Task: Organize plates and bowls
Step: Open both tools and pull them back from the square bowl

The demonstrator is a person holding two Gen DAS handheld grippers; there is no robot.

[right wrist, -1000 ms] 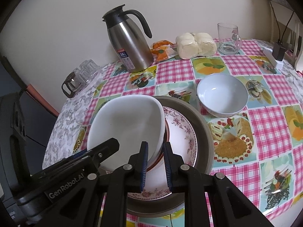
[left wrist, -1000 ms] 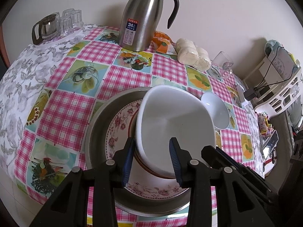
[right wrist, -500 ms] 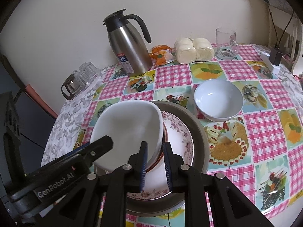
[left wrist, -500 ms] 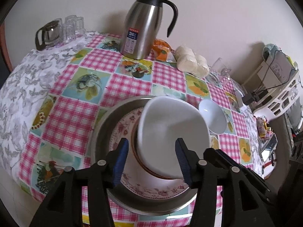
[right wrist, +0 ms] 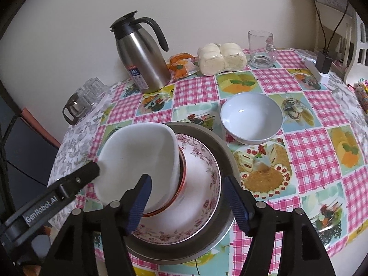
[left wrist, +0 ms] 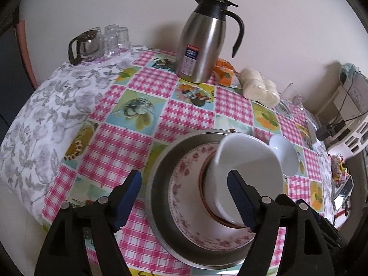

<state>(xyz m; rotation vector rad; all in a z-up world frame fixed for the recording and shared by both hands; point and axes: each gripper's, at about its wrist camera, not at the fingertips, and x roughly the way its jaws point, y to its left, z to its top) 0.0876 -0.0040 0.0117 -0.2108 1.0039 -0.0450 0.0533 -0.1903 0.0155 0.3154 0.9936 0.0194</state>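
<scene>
Both grippers, left (left wrist: 184, 200) and right (right wrist: 187, 203), point steeply down, jaws opening around the stacked bowl (left wrist: 248, 172), not pressing; checked tablecloth (right wrist: 310, 147) by a wall (right wrist: 207, 4).

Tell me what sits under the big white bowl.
The white bowl rests on a red-rimmed dish, mostly covered, over a floral plate in a metal pan. The dish's centre is hidden.

Left gripper (left wrist: 184, 199): black arms with blue pads, pointing down at a slant; jaws opening, pads pressing on nothing.
Right gripper (right wrist: 188, 203): black arms with blue pads, pointing down at a slant; jaws opening, nothing squeezed.
Side by side: left gripper's black arm shows in right view.
</scene>
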